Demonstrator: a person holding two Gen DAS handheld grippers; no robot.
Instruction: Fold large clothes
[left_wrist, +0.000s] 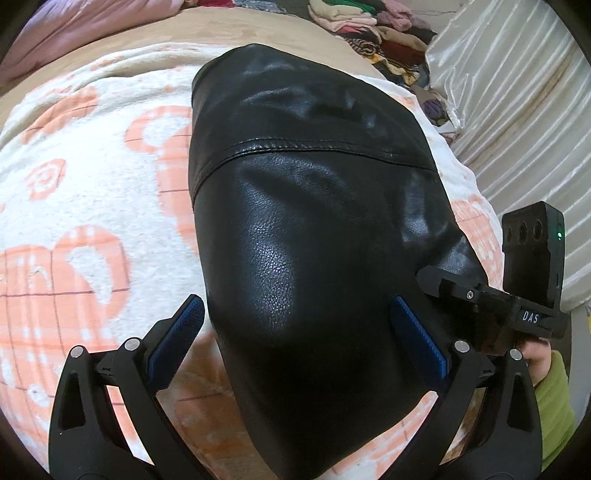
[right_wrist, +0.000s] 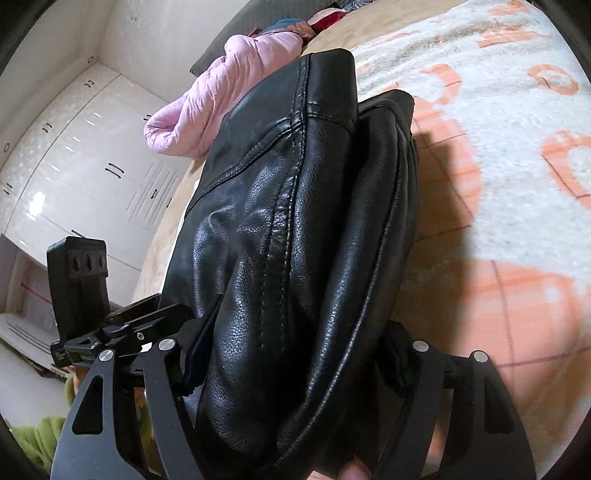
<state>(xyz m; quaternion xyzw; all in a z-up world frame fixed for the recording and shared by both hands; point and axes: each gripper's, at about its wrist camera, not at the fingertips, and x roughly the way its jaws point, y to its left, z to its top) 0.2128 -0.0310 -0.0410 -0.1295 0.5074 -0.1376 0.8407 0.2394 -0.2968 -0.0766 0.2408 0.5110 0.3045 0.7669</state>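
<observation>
You are working on a black leather jacket (left_wrist: 306, 221) that is already folded into a thick, compact bundle, lying on the white and orange patterned blanket (left_wrist: 74, 192) and filling the centre of both wrist views. In the right wrist view you are closing the right gripper (right_wrist: 295, 354) around the near end of the bundle: the stacked leather layers are running down between the two jaws, and the pads appear to be pressing on both flanks, so I am judging it a grip on a wide fold, not an empty claw. In the left wrist view the left gripper (left_wrist: 295, 339) is standing wide, its blue pads (left_wrist: 177, 332) spread to either side of the jacket's near end; the left pad is clear of the leather, and the right one is lying against or just beside it, so it is holding nothing. The right gripper's body is showing at the right edge of that view, beside the jacket. Judging by the doubled layers and seams in the right view, the main folds are done; what is left looks like a last tidy or carrying it off. A pile of folded clothes (left_wrist: 369, 26) is sitting in the upper right of the left view, and a pink quilted garment (right_wrist: 229, 85) is lying in the upper left of the right view.
</observation>
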